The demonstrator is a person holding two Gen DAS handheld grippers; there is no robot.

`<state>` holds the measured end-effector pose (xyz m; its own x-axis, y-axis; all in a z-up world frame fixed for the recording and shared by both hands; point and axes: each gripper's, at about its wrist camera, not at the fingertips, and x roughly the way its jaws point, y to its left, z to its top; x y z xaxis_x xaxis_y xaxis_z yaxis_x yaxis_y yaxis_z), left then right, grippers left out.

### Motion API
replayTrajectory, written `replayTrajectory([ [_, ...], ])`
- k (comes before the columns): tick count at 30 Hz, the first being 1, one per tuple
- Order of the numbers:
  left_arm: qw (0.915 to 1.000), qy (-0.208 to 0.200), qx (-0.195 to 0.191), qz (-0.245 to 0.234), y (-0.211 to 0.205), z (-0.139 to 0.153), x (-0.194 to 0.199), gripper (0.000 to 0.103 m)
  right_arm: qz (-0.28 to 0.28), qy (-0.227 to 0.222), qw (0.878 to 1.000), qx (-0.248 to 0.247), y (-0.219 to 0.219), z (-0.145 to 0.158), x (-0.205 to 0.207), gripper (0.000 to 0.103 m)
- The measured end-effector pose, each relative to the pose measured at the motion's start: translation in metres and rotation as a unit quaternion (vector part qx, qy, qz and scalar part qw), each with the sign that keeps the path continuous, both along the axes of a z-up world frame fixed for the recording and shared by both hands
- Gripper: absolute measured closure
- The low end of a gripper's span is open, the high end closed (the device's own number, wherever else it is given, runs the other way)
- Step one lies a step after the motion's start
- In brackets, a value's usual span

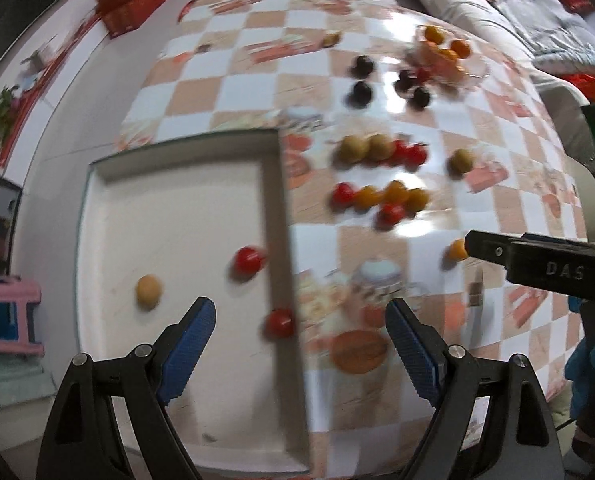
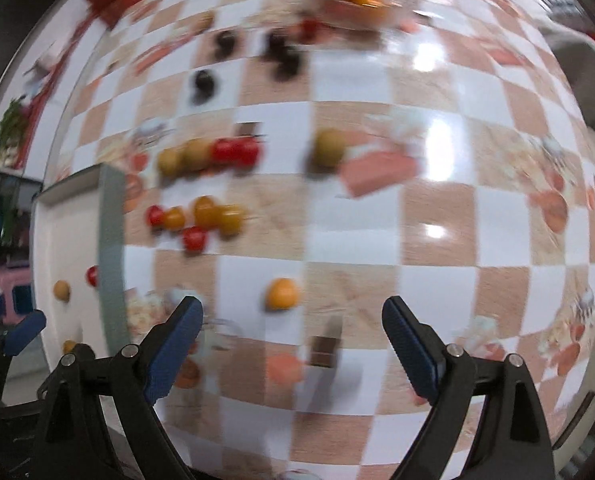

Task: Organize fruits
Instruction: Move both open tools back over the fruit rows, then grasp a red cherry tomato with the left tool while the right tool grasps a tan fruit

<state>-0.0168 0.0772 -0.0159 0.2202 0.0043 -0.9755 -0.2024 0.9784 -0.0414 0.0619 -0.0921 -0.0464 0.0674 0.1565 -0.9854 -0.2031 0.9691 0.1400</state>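
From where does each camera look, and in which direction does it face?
Left wrist: on the left tool, facing down at the white tray and checkered table; the right tool shows at right.
Right wrist: on the right tool, facing down at the table; a left tool finger shows at left.
Shared: tray, lone orange fruit.

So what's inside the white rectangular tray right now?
The white rectangular tray holds one tan round fruit and two red round fruits near its right wall. The left gripper's fingers cover part of the tray's near floor.
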Motion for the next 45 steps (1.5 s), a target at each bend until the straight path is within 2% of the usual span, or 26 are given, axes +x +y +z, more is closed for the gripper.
replayTrajectory([
  [9, 0.9997, -0.005, -0.018, -0.013, -0.040, -0.007, 0.039, 0.015, -0.013, 0.000, 1.000, 0.002, -0.033, -0.005, 0.020, 0.010],
  [22, 0.9994, 0.023, -0.006, 0.027, -0.051, -0.051, 0.069, 0.016, 0.032, -0.009, 0.999, 0.011, -0.020, -0.021, 0.057, 0.010],
  [23, 0.9992, 0.025, -0.004, 0.030, -0.051, -0.055, 0.070, 0.017, 0.037, -0.010, 0.999, 0.010, -0.017, -0.024, 0.060, 0.010],
  [25, 0.9988, 0.034, -0.006, 0.033, -0.051, -0.063, 0.072, 0.033, 0.046, -0.013, 0.999, 0.008, -0.013, -0.027, 0.065, 0.010],
  [31, 0.9972, 0.051, -0.007, 0.053, -0.048, -0.080, 0.077, 0.033, 0.078, -0.028, 0.997, 0.001, 0.005, -0.033, 0.072, 0.013],
  [40, 0.9974, 0.043, 0.005, 0.057, -0.052, -0.082, 0.084, 0.035, 0.097, -0.052, 0.994, -0.011, 0.030, -0.043, 0.085, 0.034],
  [41, 0.9975, 0.043, 0.004, 0.057, -0.053, -0.082, 0.085, 0.037, 0.100, -0.054, 0.993, -0.012, 0.032, -0.043, 0.086, 0.041],
  [43, 0.9979, 0.040, 0.006, 0.052, -0.057, -0.080, 0.087, 0.054, 0.105, -0.059, 0.993, -0.012, 0.036, -0.042, 0.089, 0.052],
  [45, 0.9981, 0.040, 0.003, 0.047, -0.061, -0.079, 0.090, 0.066, 0.105, -0.060, 0.993, -0.009, 0.037, -0.042, 0.092, 0.072],
])
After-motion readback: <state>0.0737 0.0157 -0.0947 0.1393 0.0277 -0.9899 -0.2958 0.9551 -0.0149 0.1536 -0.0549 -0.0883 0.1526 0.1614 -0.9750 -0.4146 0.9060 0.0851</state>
